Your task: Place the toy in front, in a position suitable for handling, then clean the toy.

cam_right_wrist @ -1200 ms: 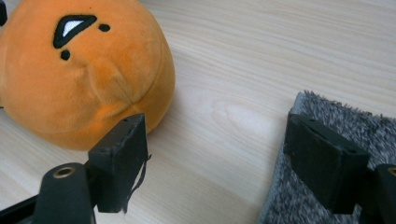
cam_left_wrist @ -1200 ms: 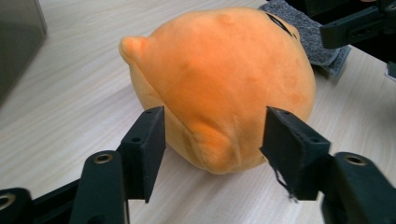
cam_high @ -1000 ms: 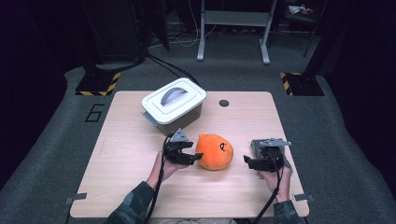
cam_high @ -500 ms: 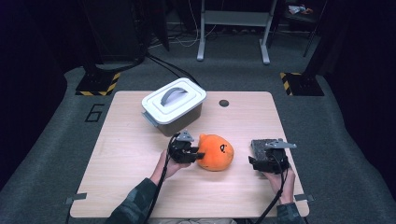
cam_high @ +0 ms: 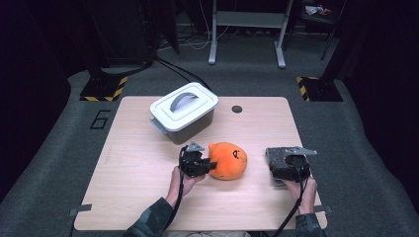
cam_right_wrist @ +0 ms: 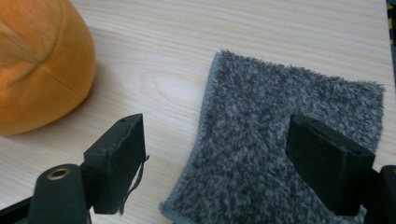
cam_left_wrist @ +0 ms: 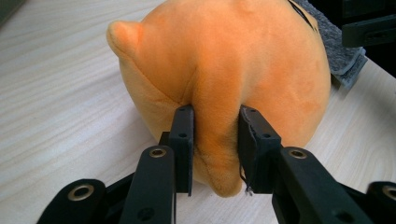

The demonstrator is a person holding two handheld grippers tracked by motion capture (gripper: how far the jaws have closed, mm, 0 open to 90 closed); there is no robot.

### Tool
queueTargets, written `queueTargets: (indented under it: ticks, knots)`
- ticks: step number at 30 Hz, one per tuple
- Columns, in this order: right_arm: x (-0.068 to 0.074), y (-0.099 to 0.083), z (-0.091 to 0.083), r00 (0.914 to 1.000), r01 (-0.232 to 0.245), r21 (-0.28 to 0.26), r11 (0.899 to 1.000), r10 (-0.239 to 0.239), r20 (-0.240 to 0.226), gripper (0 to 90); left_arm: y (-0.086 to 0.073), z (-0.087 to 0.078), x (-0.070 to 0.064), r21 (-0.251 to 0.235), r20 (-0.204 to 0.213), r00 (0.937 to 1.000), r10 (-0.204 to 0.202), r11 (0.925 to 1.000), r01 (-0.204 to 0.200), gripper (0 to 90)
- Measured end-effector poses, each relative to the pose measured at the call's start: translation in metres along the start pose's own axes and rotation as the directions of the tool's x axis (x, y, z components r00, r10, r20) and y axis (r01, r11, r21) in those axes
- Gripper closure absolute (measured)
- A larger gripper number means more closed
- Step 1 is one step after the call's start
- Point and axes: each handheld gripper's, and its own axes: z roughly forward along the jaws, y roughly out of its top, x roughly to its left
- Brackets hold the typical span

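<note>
Orange plush toy (cam_left_wrist: 219, 70) pinched by left hand-held gripper (cam_left_wrist: 215, 149); right hand-held gripper (cam_right_wrist: 215, 158) spread wide over grey fuzzy cloth (cam_right_wrist: 289, 140); floor marked "6" (cam_high: 100, 119)

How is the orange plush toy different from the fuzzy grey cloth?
The orange plush toy is round and puffy; the fuzzy grey cloth lies flat. The toy is smooth and bright, the cloth shaggy and speckled. The left tool pinches a fold of the toy; the right tool is open over the cloth. Both are soft and rest on the table.
</note>
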Motion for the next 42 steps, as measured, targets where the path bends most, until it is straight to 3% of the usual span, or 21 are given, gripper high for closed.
queueTargets:
  ticks: [3,5,10,14,17,22,28,33,37,42]
  knots:
    - [-0.003,0.0,0.001,1.0,-0.003,-0.001,1.0,0.003,0.006,19.0,0.0,-0.002,-0.001,-0.01,-0.001,1.0,0.008,0.9999,-0.008,63.7]
    - [-0.006,-0.001,0.002,0.9999,-0.007,0.002,1.0,0.007,0.011,19.0,0.0,-0.005,-0.002,-0.019,-0.003,0.9998,0.022,0.9996,-0.022,56.2]
    - [-0.013,-0.001,0.005,0.9993,-0.022,0.018,1.0,0.021,0.03,18.6,-0.001,-0.014,-0.003,-0.01,0.007,0.9955,0.095,0.9955,-0.095,42.6]
    - [-0.018,-0.001,0.01,0.998,-0.04,0.038,0.998,0.038,0.051,17.7,-0.006,-0.01,-0.004,0.035,-0.001,0.9918,0.128,0.9912,-0.128,43.8]
    - [-0.022,0.0,0.016,0.9968,-0.043,0.061,0.997,0.039,0.071,16.6,-0.011,-0.005,-0.003,0.06,-0.004,0.9895,0.144,0.9878,-0.144,51.6]
    - [-0.024,0.0,0.023,0.9962,-0.046,0.084,0.995,0.039,0.077,15.7,-0.012,-0.004,-0.003,0.044,-0.008,0.9931,0.117,0.9922,-0.117,58.2]
    - [-0.028,0.002,0.037,0.9961,-0.032,0.118,0.993,0.022,0.086,15.4,-0.011,-0.005,-0.003,0.055,-0.006,0.9922,0.124,0.9908,-0.124,66.5]
    - [-0.03,0.0,0.046,0.9964,-0.045,0.156,0.987,0.033,0.078,23.2,-0.012,-0.005,-0.005,0.046,0.001,0.9948,0.102,0.9938,-0.102,69.1]
    - [-0.032,-0.003,0.046,0.9967,-0.055,0.149,0.987,0.046,0.067,30.8,-0.014,-0.005,-0.005,0.046,-0.004,0.9938,0.111,0.9927,-0.111,69.0]
    - [-0.034,-0.006,0.044,0.9959,-0.074,0.119,0.99,0.067,0.061,44.1,-0.017,-0.005,-0.004,0.035,0.004,0.9959,0.091,0.9953,-0.091,68.9]
